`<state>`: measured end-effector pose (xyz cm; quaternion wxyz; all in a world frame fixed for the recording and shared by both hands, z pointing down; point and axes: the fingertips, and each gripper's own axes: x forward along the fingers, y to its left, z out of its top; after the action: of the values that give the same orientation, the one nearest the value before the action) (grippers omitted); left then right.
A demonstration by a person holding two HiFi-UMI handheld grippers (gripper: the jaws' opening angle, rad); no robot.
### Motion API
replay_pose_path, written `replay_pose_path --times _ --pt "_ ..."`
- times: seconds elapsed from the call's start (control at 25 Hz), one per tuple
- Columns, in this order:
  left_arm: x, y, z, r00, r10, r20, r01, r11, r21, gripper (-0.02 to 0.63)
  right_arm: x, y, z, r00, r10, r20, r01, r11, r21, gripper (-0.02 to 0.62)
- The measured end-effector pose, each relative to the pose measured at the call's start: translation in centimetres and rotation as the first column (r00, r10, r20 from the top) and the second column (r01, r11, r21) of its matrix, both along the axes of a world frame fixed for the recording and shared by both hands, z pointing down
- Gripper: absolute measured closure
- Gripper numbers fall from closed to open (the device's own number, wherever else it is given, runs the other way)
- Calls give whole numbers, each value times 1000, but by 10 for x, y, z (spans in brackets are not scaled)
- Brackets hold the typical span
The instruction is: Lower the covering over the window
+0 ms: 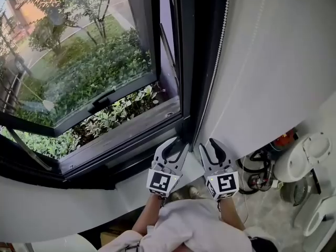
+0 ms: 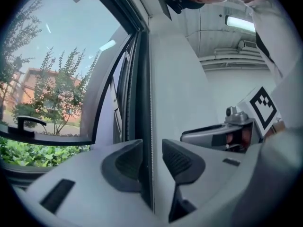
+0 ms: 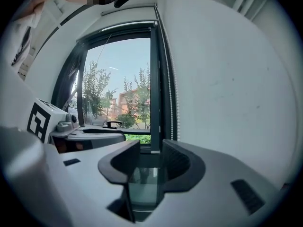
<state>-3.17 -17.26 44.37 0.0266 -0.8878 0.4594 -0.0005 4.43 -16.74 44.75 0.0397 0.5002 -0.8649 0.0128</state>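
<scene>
head view: window point(image 1: 79, 62) cropped at 9 and 12 o'clock. bead cord point(image 1: 217, 67) leaves the frame at 1 o'clock; its lower end is lost near the right gripper point(image 1: 212, 144). forearms point(image 1: 147, 219) cut off at 6 o'clock. clutter point(image 1: 260, 169) at 4 o'clock: tangled cables, a red item too small to name. left gripper view: cord lies in line with the gap of the left gripper point(image 2: 151, 150), its lower run hidden behind the jaws; contact with the pads cannot be told.

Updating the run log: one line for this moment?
left tongs: open, bead chain ahead, ungripped | right tongs: open, empty | window: uncovered
</scene>
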Motion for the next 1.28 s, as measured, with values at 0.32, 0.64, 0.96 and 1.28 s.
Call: replay_pose_path --times 0.32,0.64,0.96,1.28 --pt "23 -21 6 997 80 0 -80 997 -13 471 15 -5 8 996 86 -9 -86 996 -24 449" --pt "38 -43 14 992 124 22 -124 992 -20 471 23 -12 14 991 133 -10 -133 990 -43 449" --pt "51 -67 24 992 116 51 -114 993 -45 469 30 -12 17 986 168 -11 -168 984 -52 449" --pt "62 -88 32 995 82 57 -79 995 -62 442 35 -13 19 983 183 -19 -184 981 -59 449"
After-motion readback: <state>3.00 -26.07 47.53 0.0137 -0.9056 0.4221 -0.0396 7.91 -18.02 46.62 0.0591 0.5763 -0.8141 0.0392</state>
